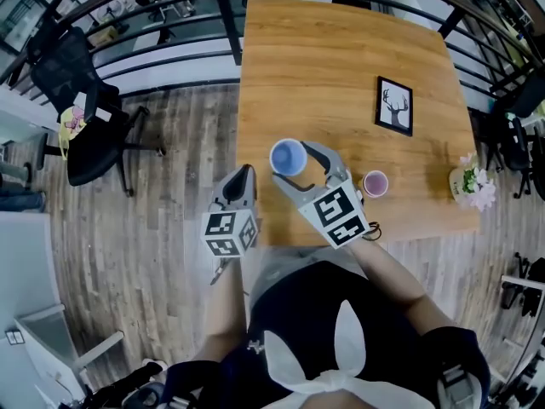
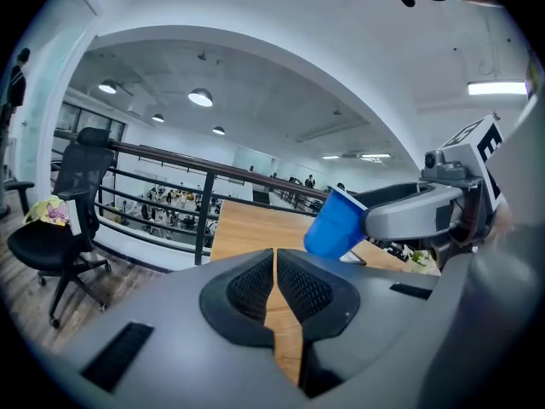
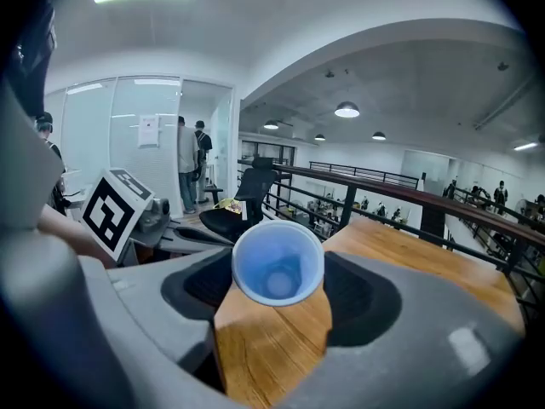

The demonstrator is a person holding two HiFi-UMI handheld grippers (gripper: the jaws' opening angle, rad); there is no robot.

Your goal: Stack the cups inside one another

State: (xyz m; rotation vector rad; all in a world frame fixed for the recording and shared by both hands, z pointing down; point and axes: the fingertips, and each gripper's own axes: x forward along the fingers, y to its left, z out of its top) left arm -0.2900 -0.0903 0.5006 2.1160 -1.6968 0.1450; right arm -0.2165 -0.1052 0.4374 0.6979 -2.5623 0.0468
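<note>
My right gripper [image 1: 295, 165] is shut on a blue cup [image 1: 288, 157] and holds it in the air over the near left part of the wooden table [image 1: 341, 66]. In the right gripper view the blue cup [image 3: 278, 262] faces the camera mouth first, clamped between the two pads of the right gripper [image 3: 278, 281]. A small pink cup [image 1: 375, 183] stands upright on the table, to the right of that gripper. My left gripper [image 1: 246, 175] hangs off the table's left edge, shut and empty. The left gripper view shows its own closed jaws [image 2: 276, 285] and, beyond them, the tilted blue cup [image 2: 335, 224].
A framed deer picture [image 1: 394, 106] stands at the table's right middle. A pot of pale flowers [image 1: 473, 185] sits at the right edge. A black office chair [image 1: 85, 109] stands on the wood floor to the left, and a dark railing [image 1: 170, 7] runs behind the table.
</note>
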